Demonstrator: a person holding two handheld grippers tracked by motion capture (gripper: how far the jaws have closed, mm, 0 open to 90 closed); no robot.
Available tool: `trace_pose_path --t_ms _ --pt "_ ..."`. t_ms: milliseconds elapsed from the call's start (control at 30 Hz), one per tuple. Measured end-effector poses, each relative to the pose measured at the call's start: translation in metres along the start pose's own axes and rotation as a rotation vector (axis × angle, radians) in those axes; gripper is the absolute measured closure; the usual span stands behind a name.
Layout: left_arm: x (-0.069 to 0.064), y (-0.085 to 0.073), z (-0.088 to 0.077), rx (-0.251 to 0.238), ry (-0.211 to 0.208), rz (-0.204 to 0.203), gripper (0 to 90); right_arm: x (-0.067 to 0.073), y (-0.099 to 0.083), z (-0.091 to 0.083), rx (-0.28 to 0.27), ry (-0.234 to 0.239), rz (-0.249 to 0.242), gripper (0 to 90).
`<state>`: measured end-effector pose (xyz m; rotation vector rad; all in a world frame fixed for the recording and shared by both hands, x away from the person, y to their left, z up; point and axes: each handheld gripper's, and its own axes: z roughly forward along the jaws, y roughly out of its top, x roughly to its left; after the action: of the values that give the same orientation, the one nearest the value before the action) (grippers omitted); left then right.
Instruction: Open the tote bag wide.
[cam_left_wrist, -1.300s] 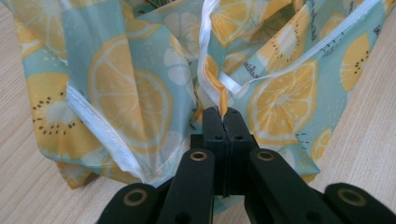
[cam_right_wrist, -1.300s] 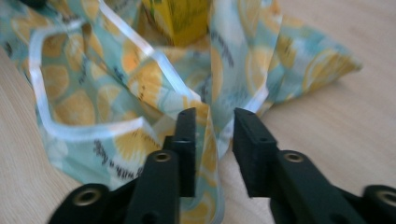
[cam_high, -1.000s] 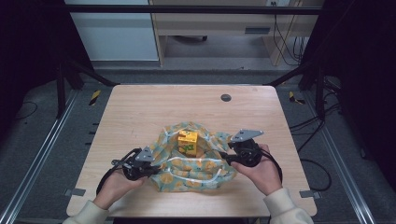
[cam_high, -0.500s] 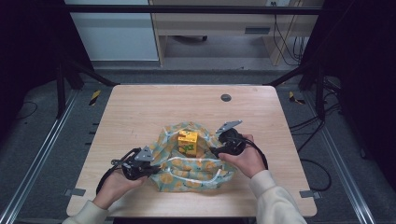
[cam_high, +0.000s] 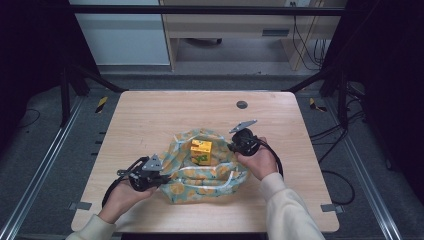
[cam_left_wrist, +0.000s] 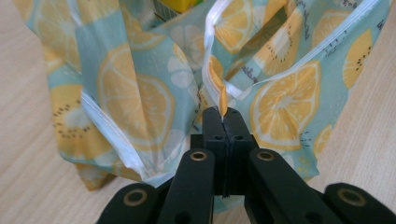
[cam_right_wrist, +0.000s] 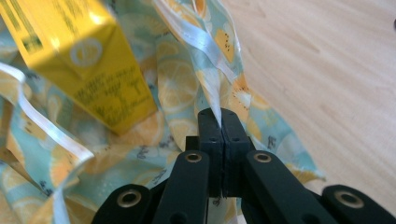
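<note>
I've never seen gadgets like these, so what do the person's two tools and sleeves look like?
Each hand-held gripper, left and right, is black, with a grey three-cornered plate on top and a black cable looping from it. Up close, the jaws are two flat black bars on hinged arms with brass-coloured rivets. The sleeves are pale cream.

Printed cloth bag (cam_high: 205, 172), glossy carton (cam_high: 200, 151), matt wood table (cam_high: 150, 120).

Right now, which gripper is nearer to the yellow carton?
The right. The right gripper pinches the cloth edge just beside the carton, at its right in the high view. The left gripper pinches the cloth's near-left edge, farther from the carton.
</note>
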<state>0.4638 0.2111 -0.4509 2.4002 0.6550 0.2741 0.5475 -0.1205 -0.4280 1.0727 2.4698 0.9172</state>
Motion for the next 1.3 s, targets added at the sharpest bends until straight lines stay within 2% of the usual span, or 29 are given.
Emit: trace_pose_path --t_ms 67,200,267,333,533,1033,1300 --pt "0.000 0.002 -0.002 -0.005 0.011 0.004 90.0 -0.003 0.006 -0.002 -0.015 0.002 0.008 89.5" --pt "0.002 0.000 0.004 0.016 0.009 0.004 90.0 -0.014 0.015 0.002 -0.039 0.011 0.062 89.4" --pt "0.002 -0.002 0.008 0.029 0.007 0.002 90.0 -0.020 0.015 0.007 -0.043 0.023 0.110 89.5" --pt "0.003 -0.003 0.012 0.037 0.010 0.001 90.0 -0.027 0.013 0.017 -0.023 0.025 0.137 89.5" --pt "0.005 -0.005 0.021 0.061 0.000 -0.004 90.0 -0.040 0.002 0.038 0.024 0.012 0.169 89.7" --pt "0.004 -0.010 0.025 0.076 -0.005 -0.007 90.0 -0.042 -0.006 0.043 0.065 -0.001 0.163 89.7" --pt "0.002 -0.010 0.027 0.090 -0.015 -0.001 90.0 -0.041 -0.009 0.042 0.066 0.007 0.162 88.2"
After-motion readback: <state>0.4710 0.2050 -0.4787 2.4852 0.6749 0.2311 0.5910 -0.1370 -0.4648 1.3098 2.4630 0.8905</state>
